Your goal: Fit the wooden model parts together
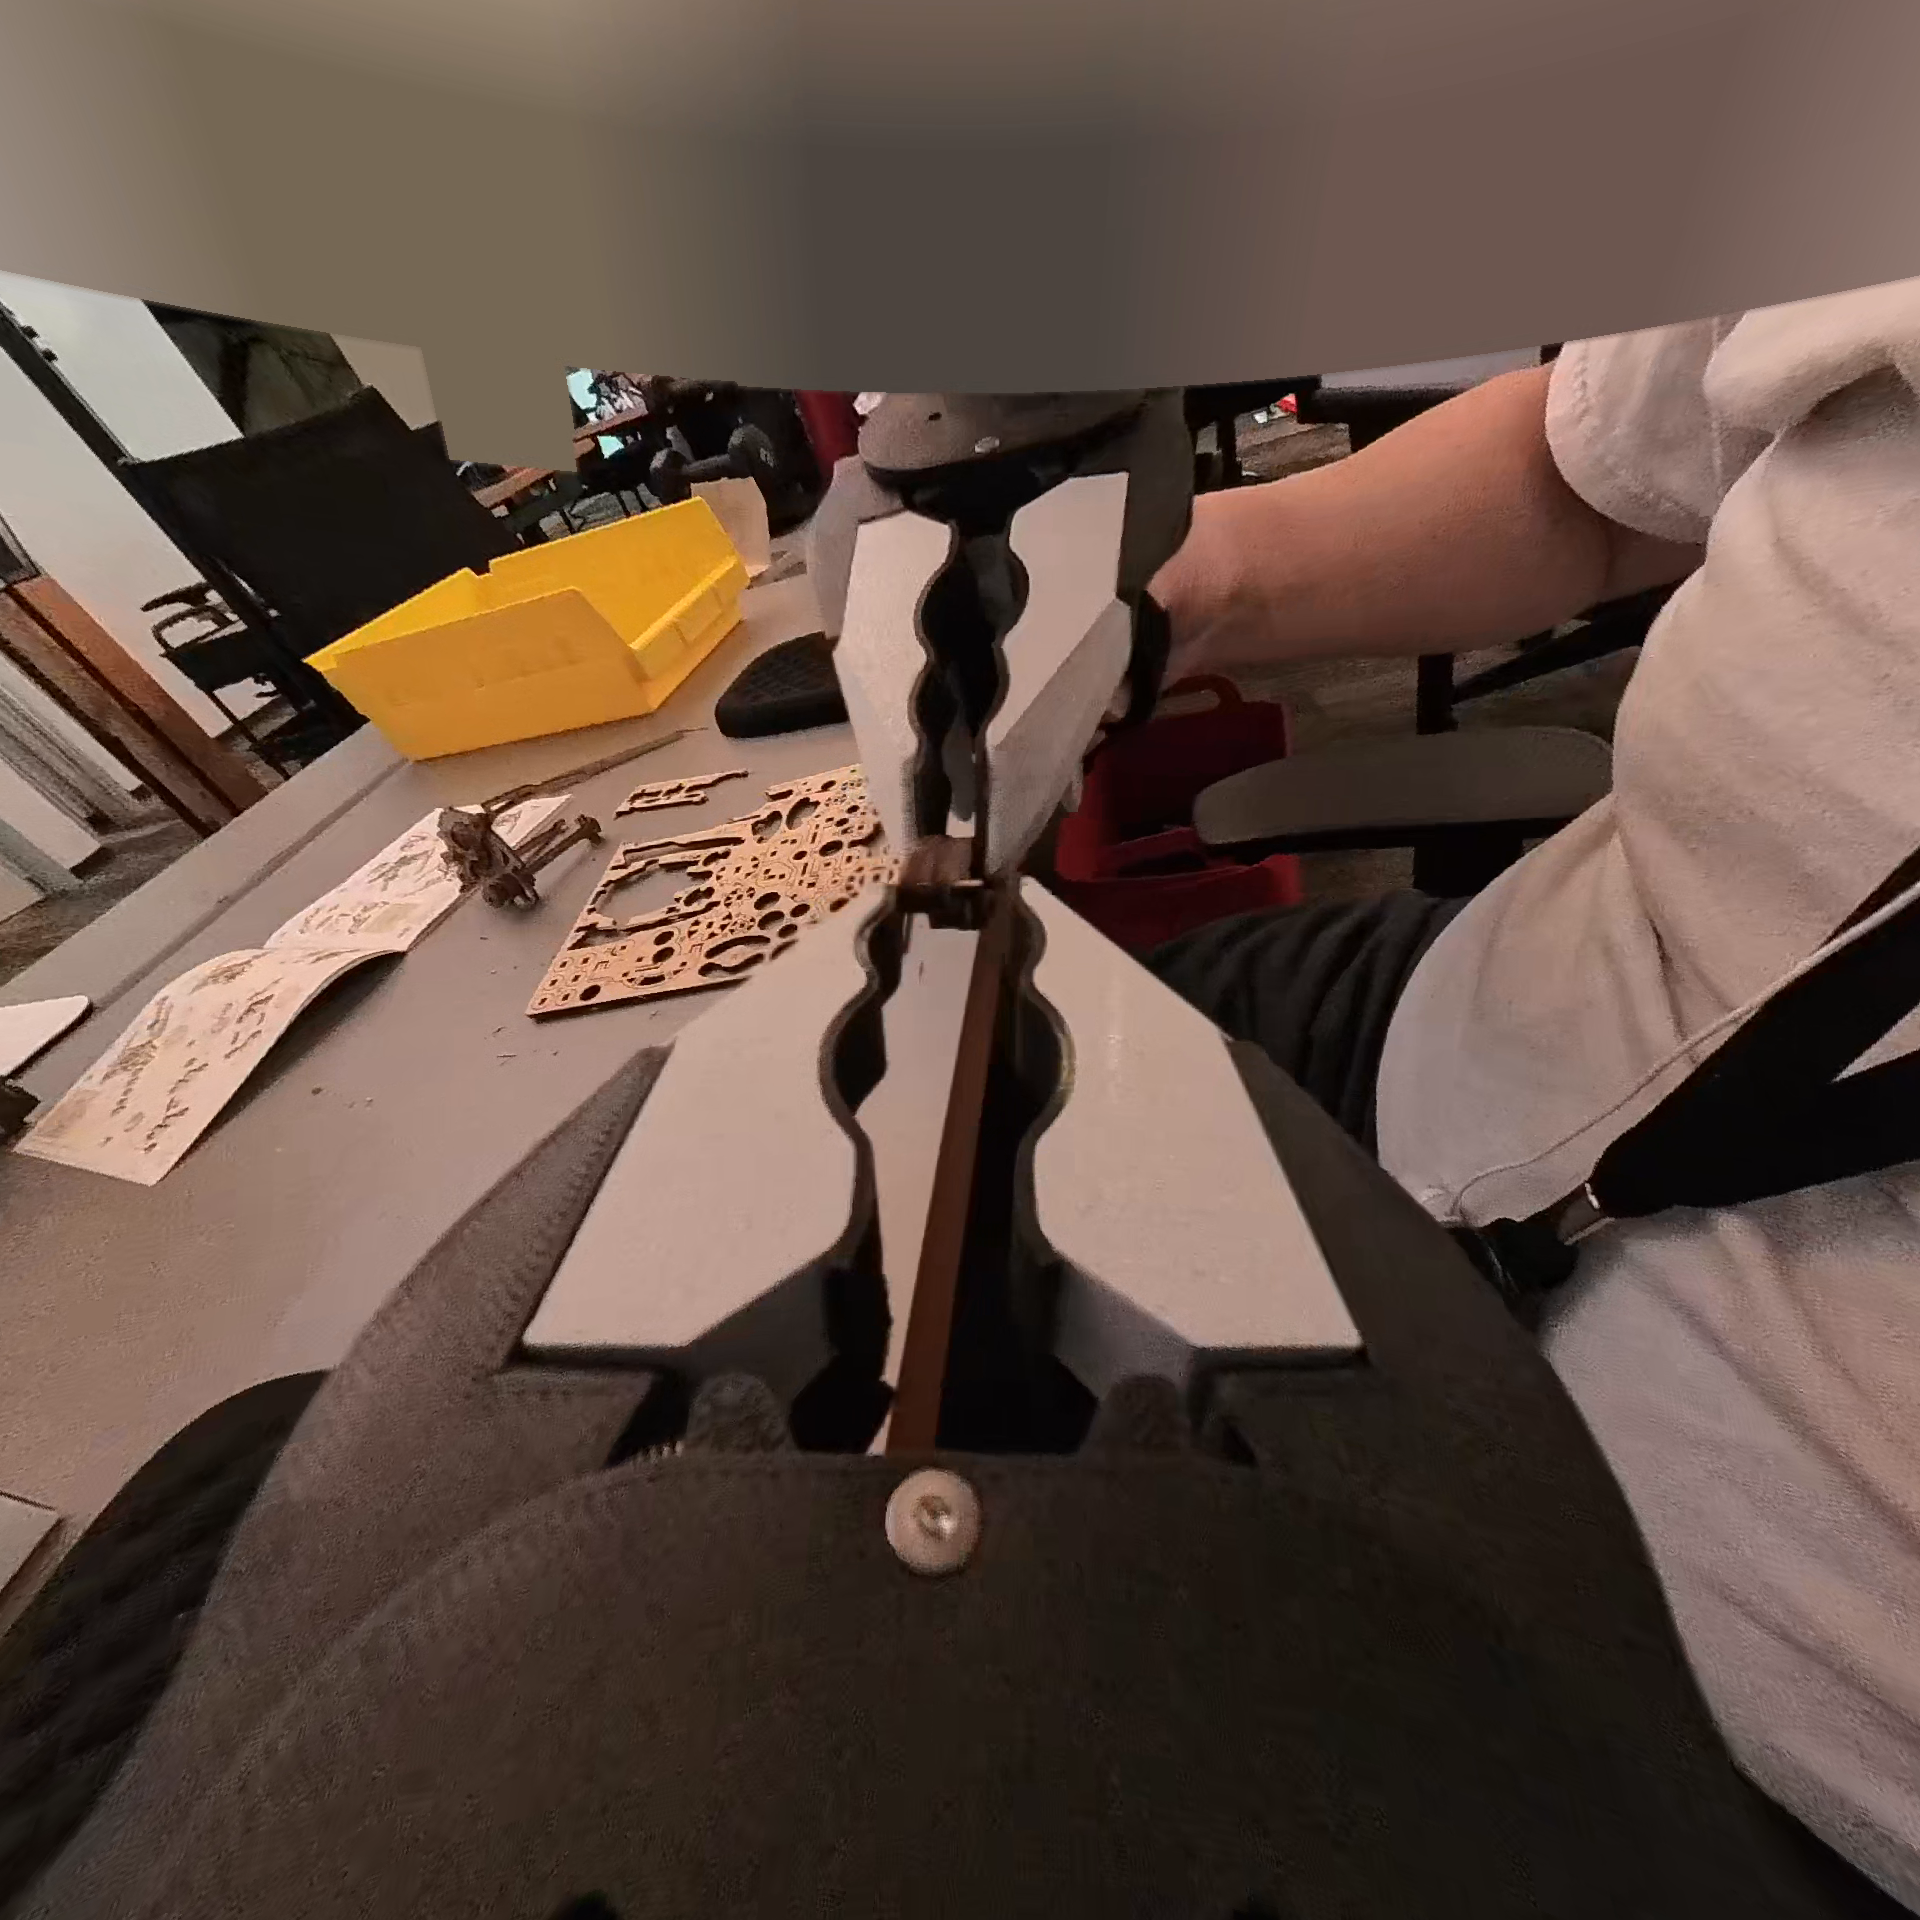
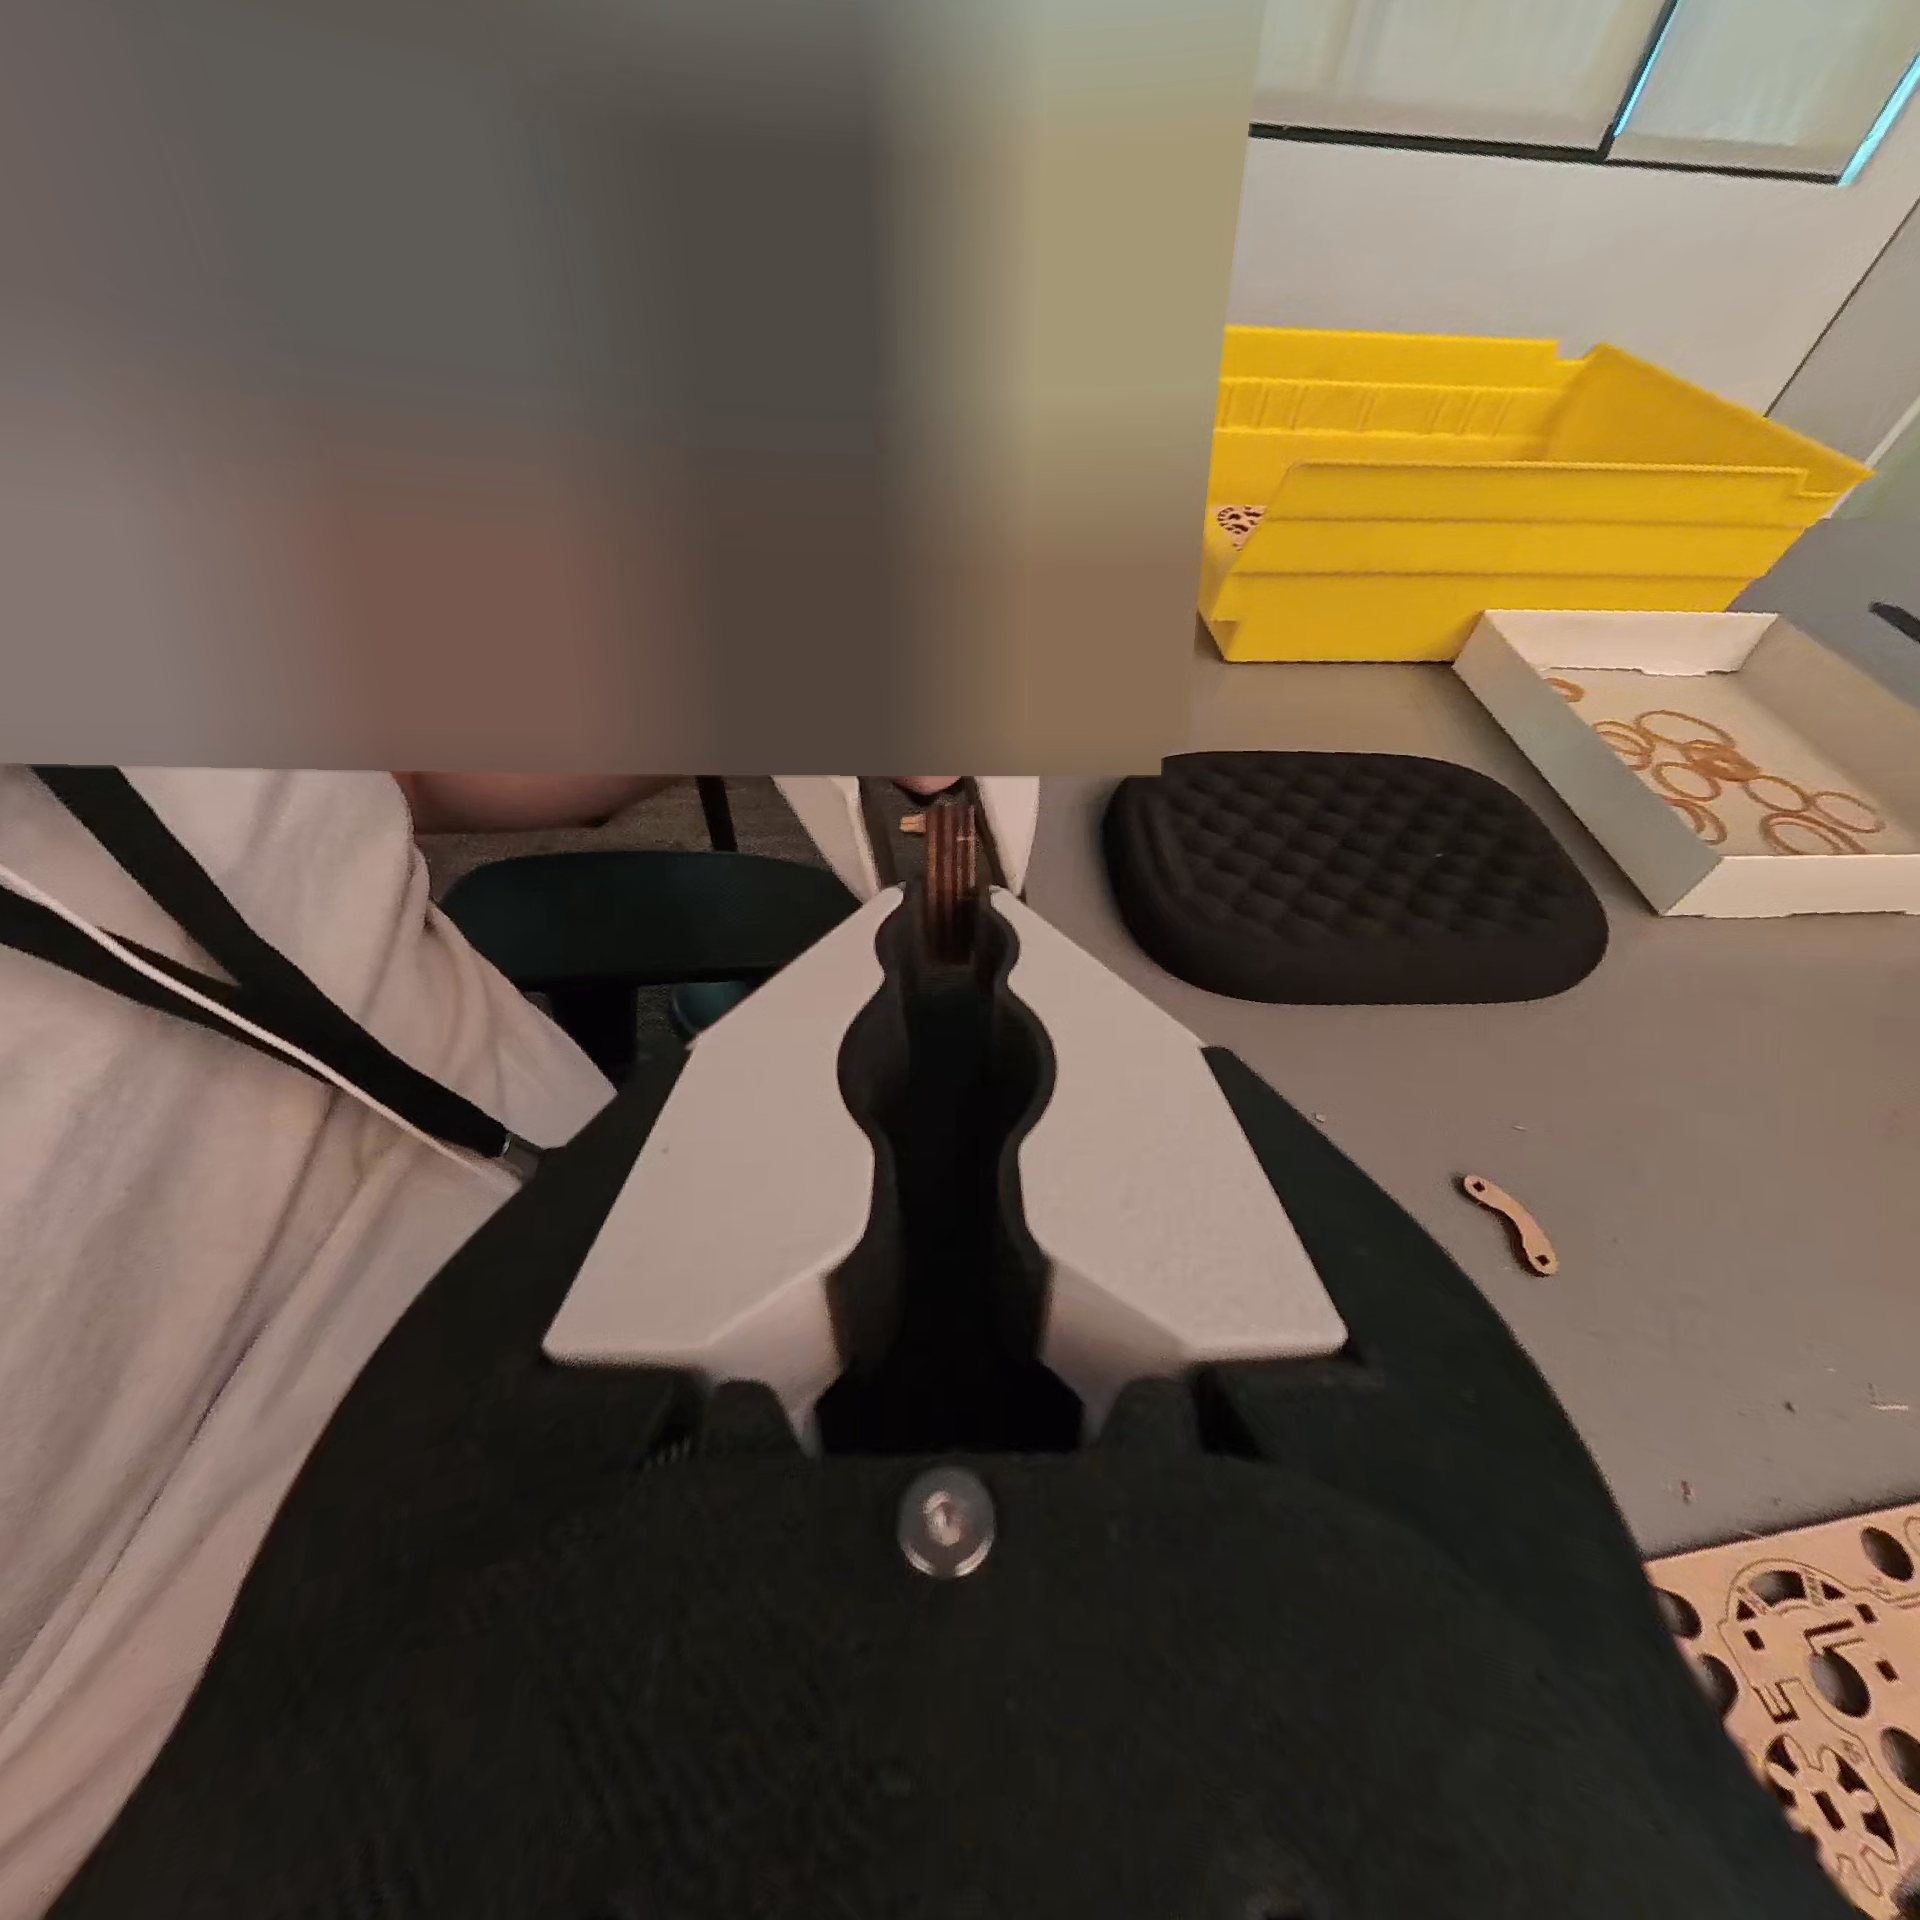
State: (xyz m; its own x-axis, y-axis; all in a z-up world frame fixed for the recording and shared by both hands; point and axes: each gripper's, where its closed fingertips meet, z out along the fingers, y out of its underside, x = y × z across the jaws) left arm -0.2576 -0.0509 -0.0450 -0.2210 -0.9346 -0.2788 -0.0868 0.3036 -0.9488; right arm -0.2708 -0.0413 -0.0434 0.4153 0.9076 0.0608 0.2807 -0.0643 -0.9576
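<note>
My left gripper (image 1: 951, 899) is shut on a thin flat wooden piece (image 1: 956, 1143), seen edge-on as a brown strip running back between the fingers. My right gripper (image 1: 951, 847) comes in from the far side, tip to tip with the left. In the right wrist view my right gripper (image 2: 951, 899) is shut on a small stack of round wooden discs (image 2: 949, 883), edge-on at the fingertips. The two held parts meet at a small dark joint (image 1: 940, 902). A laser-cut wooden parts sheet (image 1: 707, 904) lies on the grey table (image 1: 364, 1195), also in the right wrist view (image 2: 1808, 1704).
A yellow bin (image 1: 540, 634) stands at the table's far end. An open instruction booklet (image 1: 239, 1008) and a small part-built wooden assembly (image 1: 499, 847) lie left. A black padded cushion (image 2: 1351, 883), a white tray of wooden rings (image 2: 1704, 758) and a loose curved wooden piece (image 2: 1512, 1221) are on the table. The person's torso is close behind. Left and right tips are no more than a few centimetres apart.
</note>
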